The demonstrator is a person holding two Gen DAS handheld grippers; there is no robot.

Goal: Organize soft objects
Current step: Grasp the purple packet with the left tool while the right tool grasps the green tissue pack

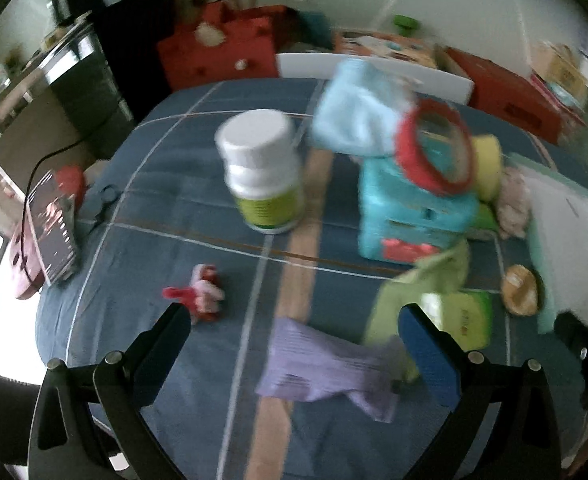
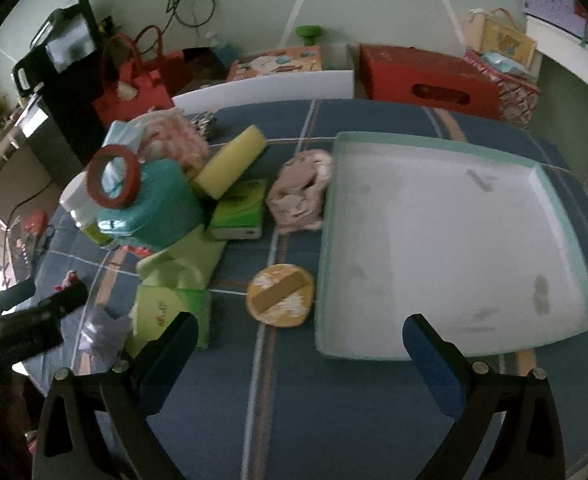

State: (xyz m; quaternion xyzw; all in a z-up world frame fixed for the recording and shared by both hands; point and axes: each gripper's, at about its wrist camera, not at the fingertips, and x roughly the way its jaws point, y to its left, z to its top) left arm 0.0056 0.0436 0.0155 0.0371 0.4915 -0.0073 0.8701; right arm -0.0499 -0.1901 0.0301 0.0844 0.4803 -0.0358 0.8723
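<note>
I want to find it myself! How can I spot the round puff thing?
Look for the big white tray with a mint rim. Just left of its near corner, flat on the blue cloth, lies the round puff. It alone is a yellow disc with a tan strap.

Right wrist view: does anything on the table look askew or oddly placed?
Yes. The red ring is perched tilted on the teal pack, and the yellow sponge leans at an angle in the same heap. The white tray holds nothing, so the soft items are all still outside it.
</note>
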